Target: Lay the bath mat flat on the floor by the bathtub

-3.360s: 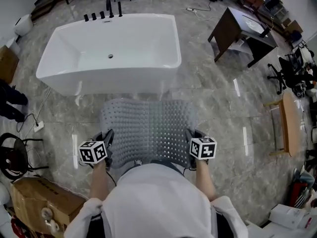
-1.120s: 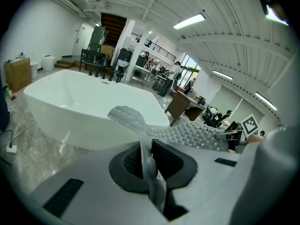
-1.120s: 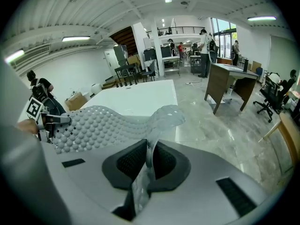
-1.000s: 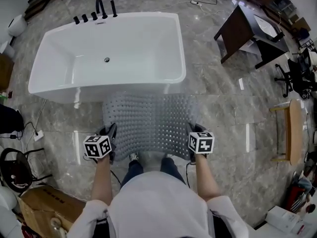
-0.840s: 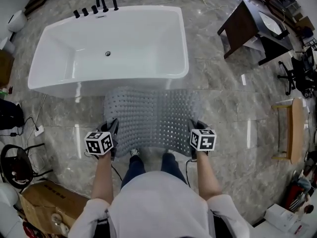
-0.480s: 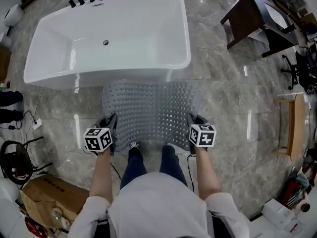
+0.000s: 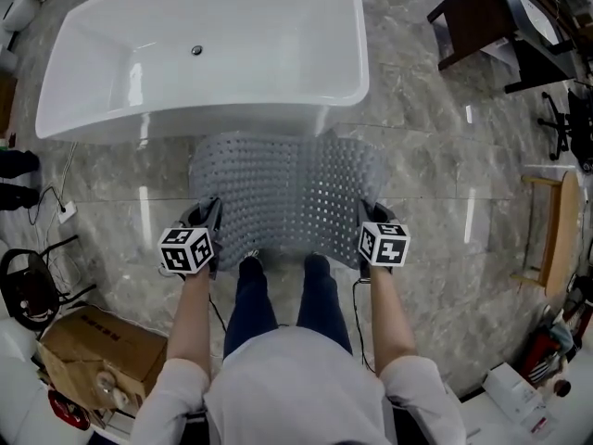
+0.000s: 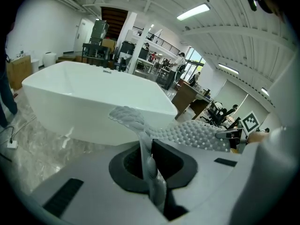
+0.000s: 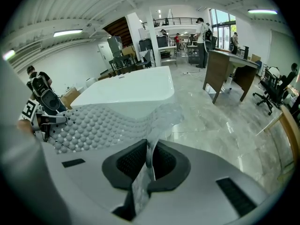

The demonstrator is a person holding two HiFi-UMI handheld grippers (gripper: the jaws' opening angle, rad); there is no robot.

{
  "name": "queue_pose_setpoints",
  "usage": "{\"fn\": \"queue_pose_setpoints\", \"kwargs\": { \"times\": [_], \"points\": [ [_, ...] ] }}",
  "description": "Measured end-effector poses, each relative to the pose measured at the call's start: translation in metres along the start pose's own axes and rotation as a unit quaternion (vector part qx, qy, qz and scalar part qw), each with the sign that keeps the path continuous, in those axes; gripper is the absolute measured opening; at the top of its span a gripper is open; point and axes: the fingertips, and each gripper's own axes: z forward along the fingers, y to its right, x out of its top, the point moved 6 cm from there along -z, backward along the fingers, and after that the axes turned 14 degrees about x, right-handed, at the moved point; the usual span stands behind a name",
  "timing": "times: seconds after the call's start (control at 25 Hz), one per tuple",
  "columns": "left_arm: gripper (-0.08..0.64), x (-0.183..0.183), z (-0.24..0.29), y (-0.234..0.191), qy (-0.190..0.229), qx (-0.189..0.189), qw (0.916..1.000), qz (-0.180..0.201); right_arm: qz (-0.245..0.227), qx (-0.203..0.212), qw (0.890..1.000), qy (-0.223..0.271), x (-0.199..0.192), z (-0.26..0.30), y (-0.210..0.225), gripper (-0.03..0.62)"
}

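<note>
Evidently at the lowering step; left claw (image 7: 208, 219) clamped shut on the near left corner of the bath mat (image 7: 287, 188); mat spread wavy between both claws, far edge just beside the bathtub (image 7: 204, 54); right claw (image 7: 363, 215) pinched on the near right corner; next, probably: sink both evenly onto the floor (image 7: 435, 184), then let go.

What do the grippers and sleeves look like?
Left gripper and right gripper: black bodies, each topped by a white cube with black square markers, thin black cable trailing below each. Sleeves white, pushed up to the elbows.
</note>
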Motion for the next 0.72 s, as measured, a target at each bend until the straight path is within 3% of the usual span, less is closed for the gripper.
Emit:
{"fn": "queue_pose_setpoints", "kwargs": {
  "times": [0.72],
  "points": [
    [0.044,-0.028,0.068,-0.005,-0.031,0.009,0.9995,0.000,0.010,0.000,0.999,-0.033,-0.027,0.065,0.031,0.043]
  ]
}}
